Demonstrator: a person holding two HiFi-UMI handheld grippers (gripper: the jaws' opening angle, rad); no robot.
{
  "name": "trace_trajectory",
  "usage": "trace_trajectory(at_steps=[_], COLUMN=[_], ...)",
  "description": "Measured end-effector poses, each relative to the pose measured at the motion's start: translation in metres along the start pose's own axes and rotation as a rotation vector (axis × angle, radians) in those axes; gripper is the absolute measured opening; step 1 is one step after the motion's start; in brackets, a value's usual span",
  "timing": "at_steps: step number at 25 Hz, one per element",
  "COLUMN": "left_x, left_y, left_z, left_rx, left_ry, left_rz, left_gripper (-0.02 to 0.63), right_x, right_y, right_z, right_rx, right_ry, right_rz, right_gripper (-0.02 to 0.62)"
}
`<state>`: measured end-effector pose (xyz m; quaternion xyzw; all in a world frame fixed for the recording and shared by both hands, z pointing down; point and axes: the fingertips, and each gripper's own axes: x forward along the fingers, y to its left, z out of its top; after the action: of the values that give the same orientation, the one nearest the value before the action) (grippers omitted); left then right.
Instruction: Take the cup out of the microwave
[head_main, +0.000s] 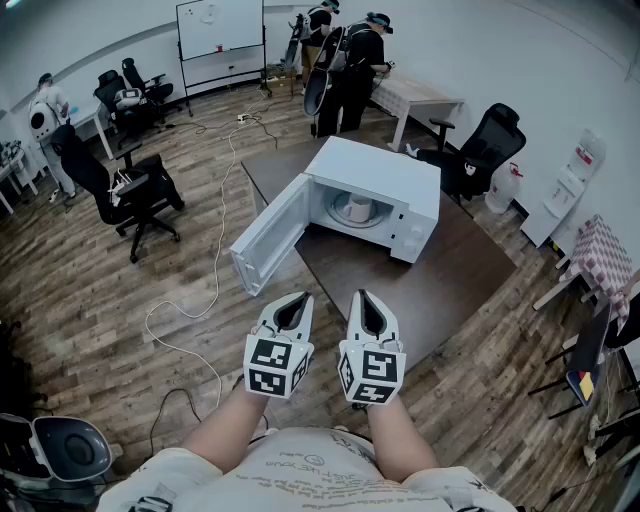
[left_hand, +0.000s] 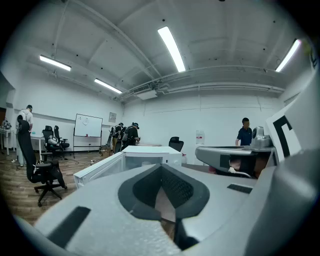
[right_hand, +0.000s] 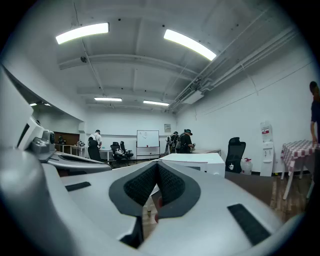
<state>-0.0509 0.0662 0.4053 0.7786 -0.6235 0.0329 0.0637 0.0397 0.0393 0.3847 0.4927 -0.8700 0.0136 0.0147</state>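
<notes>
A white microwave (head_main: 385, 185) stands on a dark brown table (head_main: 450, 280) with its door (head_main: 268, 238) swung open to the left. Inside, on the turntable, sits a white cup (head_main: 357, 208). My left gripper (head_main: 292, 303) and right gripper (head_main: 366, 301) are side by side at the table's near edge, well short of the microwave, both shut and empty. In the left gripper view the microwave (left_hand: 150, 154) and its open door (left_hand: 97, 171) show beyond the left gripper (left_hand: 161, 168). The right gripper view shows the microwave (right_hand: 192, 161) past the right gripper (right_hand: 157, 165); the cup is hidden there.
A white cable (head_main: 215, 270) runs over the wooden floor to the left of the table. Black office chairs stand at the left (head_main: 135, 195) and behind the table (head_main: 480, 150). People (head_main: 350, 65) work at a far table. A checkered table (head_main: 605, 255) is at the right.
</notes>
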Motion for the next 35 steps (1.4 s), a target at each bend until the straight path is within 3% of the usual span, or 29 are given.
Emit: trace_trajectory(at_steps=[12,20,25,35], left_x=[-0.033,-0.057,-0.050,0.003], left_y=[0.035,0.060,0.059,0.075], left_z=[-0.012,-0.034,-0.034,-0.031], left_rx=[-0.029,-0.110,-0.085,-0.044], left_ry=[0.008,0.015,0.022,0.048], left_rz=[-0.040,-0.110,-0.143,-0.126], left_gripper=[0.014,0.014,0.014,0.014], right_x=[-0.004,-0.015,-0.008,0.047], right_y=[0.046,0.088,0.084,0.053], right_z=[-0.012,-0.023,-0.028,-0.028], right_rx=[0.019,-0.013,0.008,0.044], right_ry=[0.032,0.047,0.062,0.036], right_rz=[-0.059,-0.078,-0.103,-0.091], right_gripper=[0.012,0.012,0.012,0.012])
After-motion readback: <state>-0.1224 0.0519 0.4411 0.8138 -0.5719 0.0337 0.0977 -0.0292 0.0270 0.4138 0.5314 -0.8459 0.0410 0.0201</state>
